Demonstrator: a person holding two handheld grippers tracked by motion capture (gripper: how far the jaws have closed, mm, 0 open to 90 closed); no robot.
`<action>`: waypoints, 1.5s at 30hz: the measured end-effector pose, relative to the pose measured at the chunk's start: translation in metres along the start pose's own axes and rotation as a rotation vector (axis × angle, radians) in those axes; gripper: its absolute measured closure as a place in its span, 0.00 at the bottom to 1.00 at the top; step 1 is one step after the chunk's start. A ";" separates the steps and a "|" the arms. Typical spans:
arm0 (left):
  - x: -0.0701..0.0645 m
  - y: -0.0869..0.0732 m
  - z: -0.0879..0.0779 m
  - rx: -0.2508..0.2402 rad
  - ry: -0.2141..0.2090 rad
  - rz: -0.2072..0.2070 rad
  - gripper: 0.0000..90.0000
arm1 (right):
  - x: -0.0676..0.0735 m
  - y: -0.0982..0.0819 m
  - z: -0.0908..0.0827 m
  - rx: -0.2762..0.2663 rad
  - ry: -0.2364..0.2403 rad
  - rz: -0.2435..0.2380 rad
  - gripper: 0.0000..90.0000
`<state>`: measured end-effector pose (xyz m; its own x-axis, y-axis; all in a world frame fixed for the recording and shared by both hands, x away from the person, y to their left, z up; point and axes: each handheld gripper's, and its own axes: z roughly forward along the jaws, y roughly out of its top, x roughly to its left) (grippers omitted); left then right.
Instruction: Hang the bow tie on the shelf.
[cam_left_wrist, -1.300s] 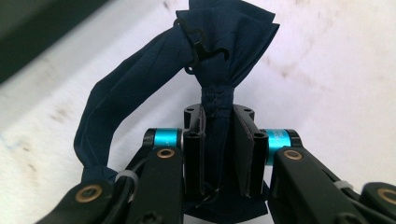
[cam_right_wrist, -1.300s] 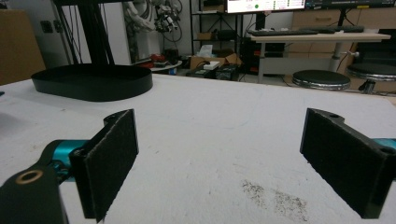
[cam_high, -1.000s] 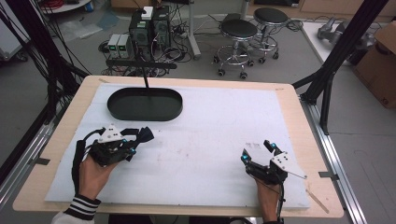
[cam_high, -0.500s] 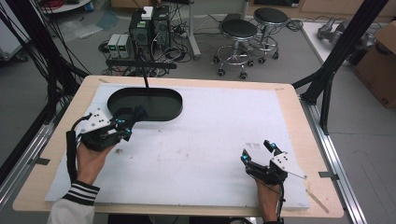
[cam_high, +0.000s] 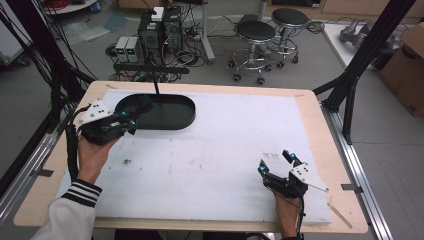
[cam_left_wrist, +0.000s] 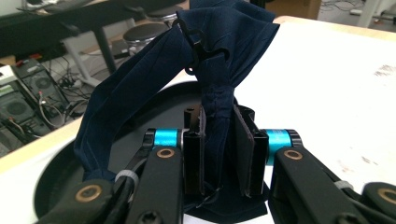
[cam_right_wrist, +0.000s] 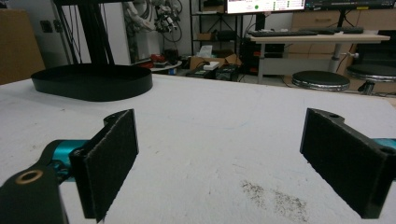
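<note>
A dark navy cloth piece (cam_left_wrist: 219, 42) with a black hook clip stands pinched between the jaws of my left gripper (cam_left_wrist: 219, 154), which is shut on it. In the high view that gripper (cam_high: 131, 121) sits at the left end of the black oval tray (cam_high: 185, 117), and the cloth (cam_high: 137, 105) hangs over the tray's rim. The tray (cam_left_wrist: 56, 177) lies just under the cloth. My right gripper (cam_high: 276, 161) rests near the table's front right, open, its pads (cam_right_wrist: 109, 163) wide apart with nothing between them.
A white mat (cam_high: 225, 145) covers the wooden table (cam_high: 320, 130). A thin black post (cam_high: 155, 87) rises behind the tray. Stools and computer gear stand on the floor beyond the far edge. Faint dark smudges mark the mat (cam_right_wrist: 275, 196).
My left gripper has moved forward and left, from the mat to the tray's left end, carrying the navy cloth. The right gripper has stayed put.
</note>
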<state>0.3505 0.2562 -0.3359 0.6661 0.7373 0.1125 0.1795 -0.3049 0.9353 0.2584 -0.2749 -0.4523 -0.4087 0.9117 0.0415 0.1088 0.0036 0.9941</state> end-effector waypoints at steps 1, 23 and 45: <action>0.002 0.001 0.000 -0.013 0.002 -0.008 0.83 | 0.000 0.000 0.000 0.001 0.000 0.000 0.12; 0.043 0.031 0.032 -0.086 0.057 -0.107 0.83 | 0.000 0.000 0.001 0.008 -0.004 0.004 0.12; 0.056 0.042 0.064 -0.047 0.080 -0.072 0.83 | 0.000 0.000 0.001 0.009 -0.003 0.007 0.12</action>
<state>0.4418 0.2459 -0.3120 0.5923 0.8027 0.0691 0.1897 -0.2223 0.9563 0.2593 -0.2749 -0.4521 -0.4055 0.9128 0.0479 0.1197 0.0011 0.9928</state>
